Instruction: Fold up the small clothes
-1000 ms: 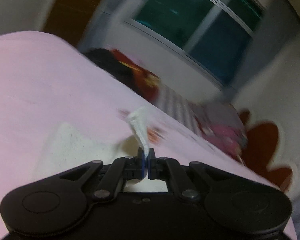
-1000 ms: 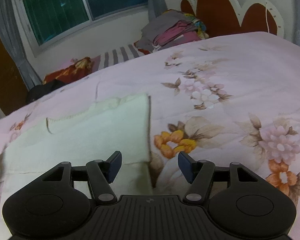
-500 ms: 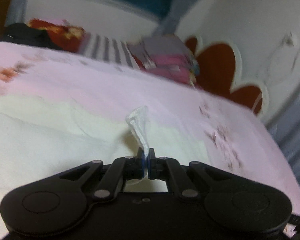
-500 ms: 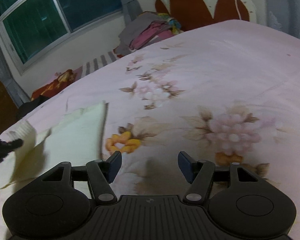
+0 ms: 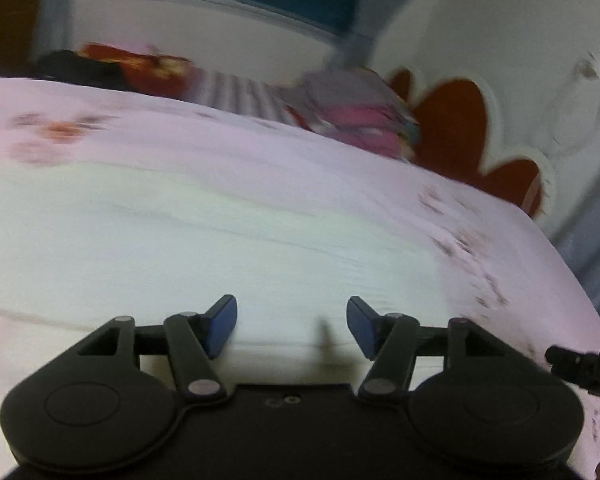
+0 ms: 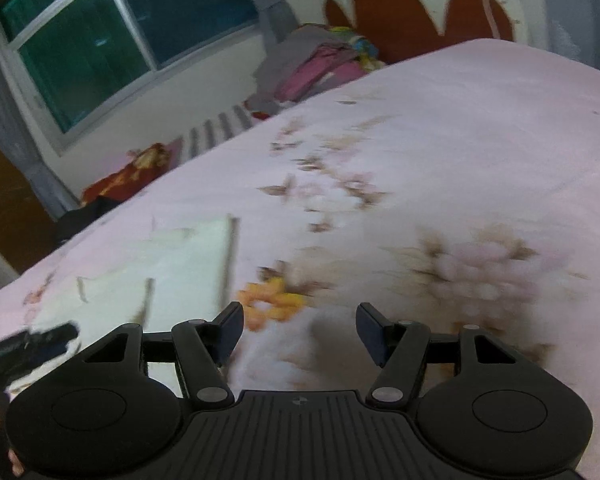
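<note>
Flat cream garment (image 5: pixel 204 236) (soft knit) on floral bedspread (image 6: pixel 440 152).

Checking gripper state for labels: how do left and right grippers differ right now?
1. The left gripper hangs over the cream garment; the right gripper is over bare floral bedsheet, the garment off to its left.
2. The left gripper's jaws are opening; the right's stand apart.
Shared: nothing is pinched between either pair of pads.

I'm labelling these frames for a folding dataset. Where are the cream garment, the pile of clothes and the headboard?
cream garment (image 5: pixel 204 240): left wrist view, middle of the cloth.
pile of clothes (image 6: pixel 312 68): right wrist view, pink layers.
headboard (image 6: pixel 392 28): right wrist view, red panel.
</note>
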Tool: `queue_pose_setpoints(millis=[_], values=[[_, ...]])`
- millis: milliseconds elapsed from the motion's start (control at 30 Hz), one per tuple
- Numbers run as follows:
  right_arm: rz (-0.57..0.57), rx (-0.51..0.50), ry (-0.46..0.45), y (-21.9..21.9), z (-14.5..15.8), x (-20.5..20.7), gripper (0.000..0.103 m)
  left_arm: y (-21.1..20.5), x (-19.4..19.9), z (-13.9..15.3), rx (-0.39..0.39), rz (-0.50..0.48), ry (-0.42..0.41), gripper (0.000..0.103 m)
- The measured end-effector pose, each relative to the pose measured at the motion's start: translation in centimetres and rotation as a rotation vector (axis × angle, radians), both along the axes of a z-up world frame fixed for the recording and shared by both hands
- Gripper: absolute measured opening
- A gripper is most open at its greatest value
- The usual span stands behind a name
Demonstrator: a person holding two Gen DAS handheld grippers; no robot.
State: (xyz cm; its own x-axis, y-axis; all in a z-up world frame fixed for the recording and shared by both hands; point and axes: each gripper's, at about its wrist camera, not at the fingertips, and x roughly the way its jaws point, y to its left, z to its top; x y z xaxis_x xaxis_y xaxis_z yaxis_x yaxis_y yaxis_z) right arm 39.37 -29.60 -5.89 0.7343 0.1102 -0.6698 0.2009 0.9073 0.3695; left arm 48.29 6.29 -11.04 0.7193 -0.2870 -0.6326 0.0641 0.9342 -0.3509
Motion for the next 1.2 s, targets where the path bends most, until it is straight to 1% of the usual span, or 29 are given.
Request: queue_pose_setpoints(millis=[67, 133, 167, 233, 267, 400, 500, 633, 767, 833, 867, 900, 933, 1000, 1067, 1167, 1200], values=[[0.048, 0.022, -0.009, 1.9, 0.0, 1.4, 0.063, 3.3, -1.7, 0.5, 0.034, 0.089, 0.002, 0.059], [0.098, 0.057, -0.012, 3.9, -0.3, 3.1, 0.063, 6.7, -3.3, 0.3, 0.088, 0.182, 0.012, 0.058], [0.125, 0.076, -0.011, 5.0, -0.6, 4.0, 0.062, 7.9, -3.8, 0.2, 0.097, 0.208, 0.019, 0.058], [0.169, 0.093, 0.003, 7.2, -1.3, 5.7, 0.04, 10.2, -4.2, -0.3, 0.111, 0.254, 0.051, 0.058], [0.186, 0.1, 0.018, 8.2, -1.8, 6.5, 0.039, 11.1, -4.3, -0.5, 0.111, 0.264, 0.063, 0.058], [0.194, 0.124, 0.057, 10.9, -3.3, 8.7, 0.039, 12.5, -3.7, -1.3, 0.101, 0.25, 0.096, 0.058], [0.187, 0.156, 0.086, 11.8, -4.0, 9.9, 0.039, 12.8, -3.0, -1.9, 0.095, 0.244, 0.1, 0.057], [0.189, 0.152, 0.107, 12.7, -4.4, 10.7, 0.039, 12.9, -2.0, -2.7, 0.089, 0.242, 0.09, 0.057], [0.198, 0.16, 0.114, 13.3, -4.7, 11.3, 0.039, 13.0, -1.5, -2.8, 0.106, 0.215, 0.092, 0.056], [0.202, 0.151, 0.114, 13.7, -4.8, 11.5, 0.039, 12.8, -1.2, -2.8, 0.122, 0.182, 0.1, 0.053], [0.206, 0.139, 0.115, 13.9, -4.8, 11.6, 0.035, 12.7, -1.0, -2.8, 0.136, 0.165, 0.102, 0.052], [0.205, 0.122, 0.113, 14.1, -4.8, 11.6, 0.022, 12.7, -0.8, -2.8, 0.146, 0.155, 0.105, 0.05], [0.212, 0.093, 0.112, 14.4, -4.8, 11.7, 0.004, 12.7, -0.7, -2.8, 0.154, 0.143, 0.109, 0.05], [0.235, 0.056, 0.101, 15.0, -4.6, 11.7, 0.003, 12.5, -0.4, -2.9, 0.175, 0.124, 0.113, 0.049], [0.239, 0.03, 0.039, 14.9, -3.5, 11.0, 0.003, 12.4, -0.3, -2.9, 0.194, 0.108, 0.115, 0.047], [0.197, -0.009, -0.051, 13.5, -1.5, 9.6, 0.003, 12.4, -0.3, -2.9, 0.2, 0.102, 0.114, 0.041], [0.178, -0.021, -0.068, 12.9, -1.0, 9.3, 0.003, 12.5, -0.3, -3.0, 0.188, 0.097, 0.113, 0.036]])
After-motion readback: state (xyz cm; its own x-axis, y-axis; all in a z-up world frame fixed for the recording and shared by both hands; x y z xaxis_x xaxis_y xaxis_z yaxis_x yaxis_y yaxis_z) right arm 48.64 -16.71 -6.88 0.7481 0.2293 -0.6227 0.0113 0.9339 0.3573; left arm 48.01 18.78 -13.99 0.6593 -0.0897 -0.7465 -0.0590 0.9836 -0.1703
